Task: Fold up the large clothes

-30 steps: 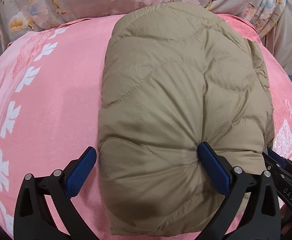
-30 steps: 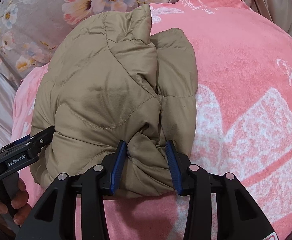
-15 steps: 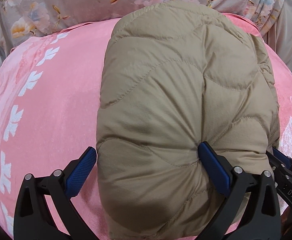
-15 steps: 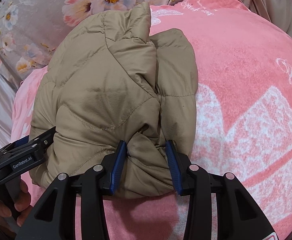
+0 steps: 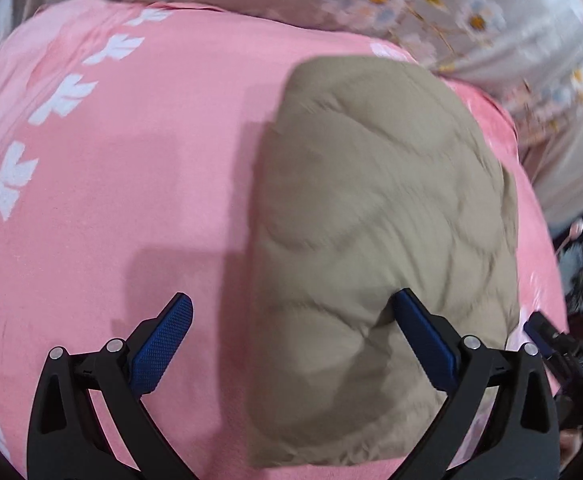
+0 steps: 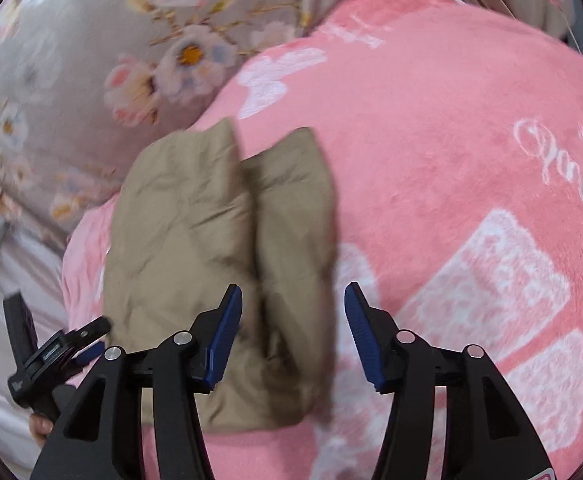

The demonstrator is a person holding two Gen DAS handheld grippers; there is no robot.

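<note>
The folded jacket point(image 5: 383, 240) lies on the pink blanket point(image 5: 131, 180). The left tongs point(image 5: 291, 344) stand wide, straddling its near-left edge. The right tongs point(image 6: 291, 332), just opening, frame its near-right part, gripping nothing.

One folded jacket point(image 5: 383, 216), one pink blanket point(image 5: 131, 160), two grippers.

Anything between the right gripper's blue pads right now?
Yes: in the right wrist view, the folded tan quilted jacket lies between the right gripper's just-opened jaws, unpinched, on the pink fleece blanket.
</note>
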